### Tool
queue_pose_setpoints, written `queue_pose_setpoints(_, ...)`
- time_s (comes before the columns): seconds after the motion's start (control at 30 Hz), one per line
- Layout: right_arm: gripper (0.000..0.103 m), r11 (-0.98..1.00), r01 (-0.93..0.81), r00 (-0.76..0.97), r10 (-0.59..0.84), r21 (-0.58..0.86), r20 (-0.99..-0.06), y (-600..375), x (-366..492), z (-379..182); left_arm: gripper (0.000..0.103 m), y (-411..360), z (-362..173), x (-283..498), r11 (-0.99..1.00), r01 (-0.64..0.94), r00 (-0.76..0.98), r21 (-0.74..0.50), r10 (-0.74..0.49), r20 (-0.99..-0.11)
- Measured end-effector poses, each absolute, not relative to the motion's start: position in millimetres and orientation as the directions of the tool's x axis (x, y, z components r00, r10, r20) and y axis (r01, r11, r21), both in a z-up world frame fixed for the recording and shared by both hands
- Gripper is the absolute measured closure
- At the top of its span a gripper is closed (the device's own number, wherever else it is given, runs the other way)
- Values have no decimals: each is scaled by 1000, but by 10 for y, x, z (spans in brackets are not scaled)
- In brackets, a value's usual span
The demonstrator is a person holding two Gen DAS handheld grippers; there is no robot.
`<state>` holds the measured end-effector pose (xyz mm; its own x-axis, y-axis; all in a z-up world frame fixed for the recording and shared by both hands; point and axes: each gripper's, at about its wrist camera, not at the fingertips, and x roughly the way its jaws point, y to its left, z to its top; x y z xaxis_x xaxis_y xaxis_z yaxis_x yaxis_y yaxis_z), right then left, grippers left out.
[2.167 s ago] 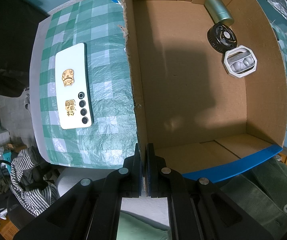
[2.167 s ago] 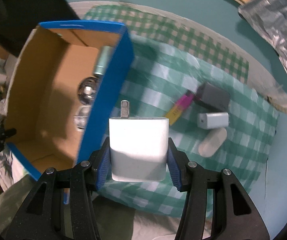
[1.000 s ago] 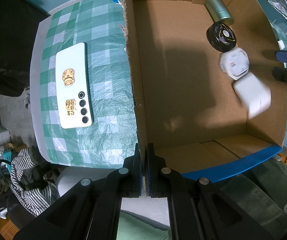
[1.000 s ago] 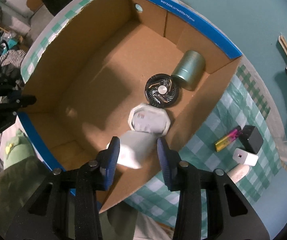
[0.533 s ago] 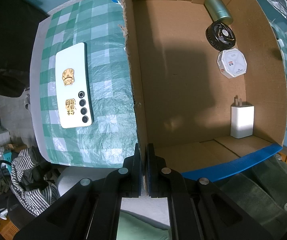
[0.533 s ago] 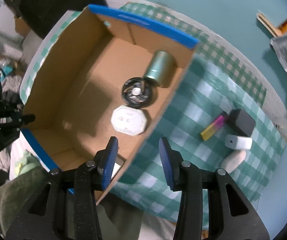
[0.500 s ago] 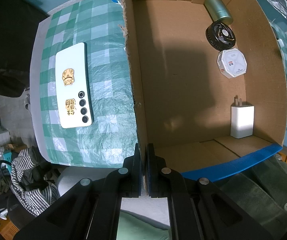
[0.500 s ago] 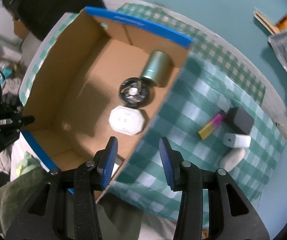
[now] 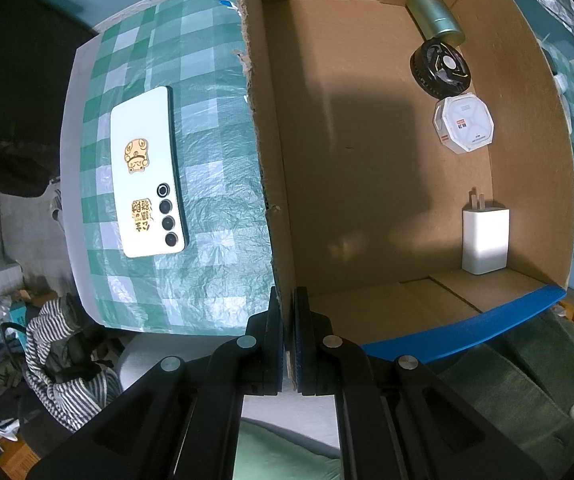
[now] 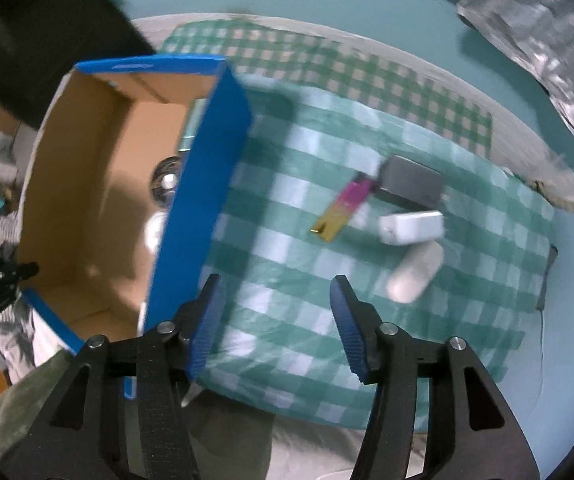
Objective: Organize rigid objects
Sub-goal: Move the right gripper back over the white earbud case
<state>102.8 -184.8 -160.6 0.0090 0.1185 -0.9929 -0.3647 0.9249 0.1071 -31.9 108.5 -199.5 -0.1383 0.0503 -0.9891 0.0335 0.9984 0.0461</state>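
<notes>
I have my left claw (image 9: 286, 344) pressed together on the near wall of the cardboard box (image 9: 265, 152), pinching it to keep it steady; my right claw (image 10: 273, 322) is spread with nothing between the pads, its jaws having just been opening, and it hangs over the checked cloth (image 10: 287, 272) on the tabletop to the right of the box. The white charger (image 9: 485, 240) stands in the near right corner of the box, with the white octagonal case (image 9: 463, 123), the black fan (image 9: 440, 69) and the green cylinder (image 9: 435, 20) farther along the same wall. Left to fetch on the right are a pink and gold stick (image 10: 345, 208), a dark grey block (image 10: 411, 186), a small white plug (image 10: 411, 227) and a pale oval piece (image 10: 415, 272), all huddled close; my worry is that the spread claw nudges a neighbour while closing on one; the white phone (image 9: 147, 172) lies alone on the left. If my left pinch slips, the box could slide.
</notes>
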Motion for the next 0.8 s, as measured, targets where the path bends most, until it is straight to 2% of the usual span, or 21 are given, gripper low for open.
queue_pose_setpoints(0.37,48,994,-107,-34,21,25,-999,-2669,1374,-2116,99,1090,-1996,-310,999,29,-140,46,49,-989)
queue_pose_setpoints(0.53,48,1000,12,-82,25,24,-996,-2987,1497,-2413,99,1098,-1990,-306,999,26,-142,46,49,-989)
queue_pose_setpoints(0.8,48,995,88,-106,60,51,-993,-3128,1555,-2705,99,1096,-1986,-308,999,17,-145,47,49,-988)
